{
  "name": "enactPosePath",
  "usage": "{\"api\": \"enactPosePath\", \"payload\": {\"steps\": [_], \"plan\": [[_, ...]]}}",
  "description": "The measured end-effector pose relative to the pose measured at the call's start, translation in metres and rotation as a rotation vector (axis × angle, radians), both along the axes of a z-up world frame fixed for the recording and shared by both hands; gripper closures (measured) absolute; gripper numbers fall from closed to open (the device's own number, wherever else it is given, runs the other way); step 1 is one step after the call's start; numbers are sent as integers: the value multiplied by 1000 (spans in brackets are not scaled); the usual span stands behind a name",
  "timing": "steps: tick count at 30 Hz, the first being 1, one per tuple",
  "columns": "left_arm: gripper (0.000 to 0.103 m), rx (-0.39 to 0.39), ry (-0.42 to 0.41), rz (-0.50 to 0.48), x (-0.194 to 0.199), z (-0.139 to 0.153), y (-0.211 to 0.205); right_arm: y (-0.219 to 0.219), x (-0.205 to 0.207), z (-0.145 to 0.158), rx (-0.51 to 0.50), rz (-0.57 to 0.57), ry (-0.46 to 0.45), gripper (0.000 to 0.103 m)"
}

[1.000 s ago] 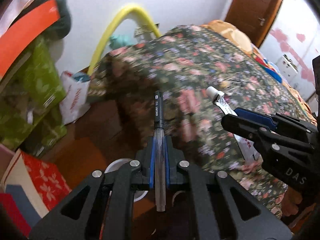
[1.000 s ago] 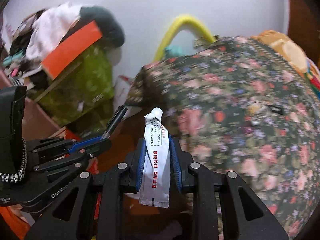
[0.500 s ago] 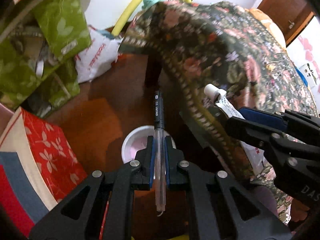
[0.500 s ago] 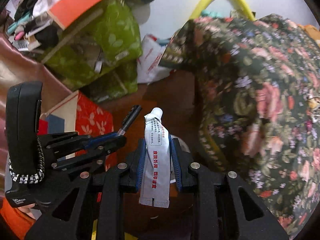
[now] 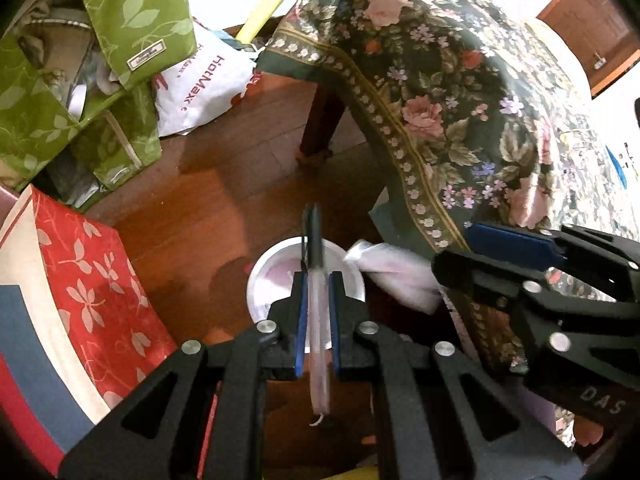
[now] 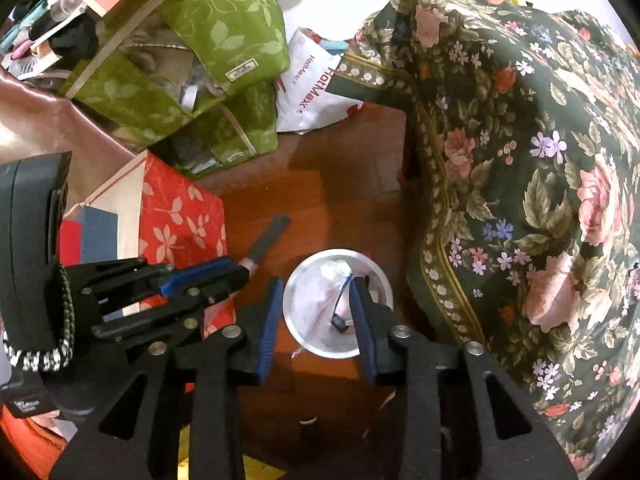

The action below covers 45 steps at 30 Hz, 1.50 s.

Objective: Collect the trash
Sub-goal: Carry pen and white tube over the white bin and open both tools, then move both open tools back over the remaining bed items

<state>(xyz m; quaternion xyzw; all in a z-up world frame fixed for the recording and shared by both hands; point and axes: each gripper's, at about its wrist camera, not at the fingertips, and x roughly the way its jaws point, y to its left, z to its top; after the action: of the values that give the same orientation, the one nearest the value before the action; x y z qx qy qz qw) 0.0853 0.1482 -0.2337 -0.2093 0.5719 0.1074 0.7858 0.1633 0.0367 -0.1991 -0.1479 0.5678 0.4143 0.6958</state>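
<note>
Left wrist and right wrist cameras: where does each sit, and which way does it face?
Left wrist: on the left gripper, looking down at the white bin; its fingers clamp a pen; the right gripper shows at right.
Right wrist: on the right gripper, open above the bin; the left gripper shows at left.
Shared: bin, floral cloth, wood floor.

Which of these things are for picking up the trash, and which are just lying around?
For the job: pen, blurry white tube, white bin, left gripper, right gripper.
Just lying around: green bags, HotMax bag, red flowery box, flowery cloth.
</note>
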Motion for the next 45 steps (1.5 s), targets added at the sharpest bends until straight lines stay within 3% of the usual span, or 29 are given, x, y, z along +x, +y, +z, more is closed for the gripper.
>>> {"api": "enactPosePath", "payload": {"steps": [5, 10, 16, 20, 23, 31, 36, 40, 43, 45], "plan": [[95, 38, 20, -16, -1, -5, -4, -8, -3, 3, -21, 12, -36, 71], [95, 68, -7, -14, -7, 10, -8, -21, -5, 19, 2, 1, -84, 71], [95, 96, -103, -17, -12, 55, -21, -48, -7, 57, 73, -40, -175, 71], [84, 122, -185, -21, -14, 92, -35, -70, -5, 88, 136, -87, -235, 71], [83, 143, -239, -28, -11, 115, -48, -93, 0, 111, 185, -143, -289, 71], [81, 164, -361, -86, 23, 162, -98, -161, 33, 143, 239, -309, -411, 71], [81, 161, -377, -151, 63, 162, -134, -216, 71, 134, 200, -422, -416, 71], [80, 140, -367, -202, 99, 152, -163, -262, 98, 122, 189, -488, -368, 71], [65, 140, -356, -226, 126, 140, -185, -291, 115, 111, 167, -524, -343, 71], [60, 126, -353, -245, 142, 132, -199, -306, 125, 104, 147, -541, -336, 71]]}}
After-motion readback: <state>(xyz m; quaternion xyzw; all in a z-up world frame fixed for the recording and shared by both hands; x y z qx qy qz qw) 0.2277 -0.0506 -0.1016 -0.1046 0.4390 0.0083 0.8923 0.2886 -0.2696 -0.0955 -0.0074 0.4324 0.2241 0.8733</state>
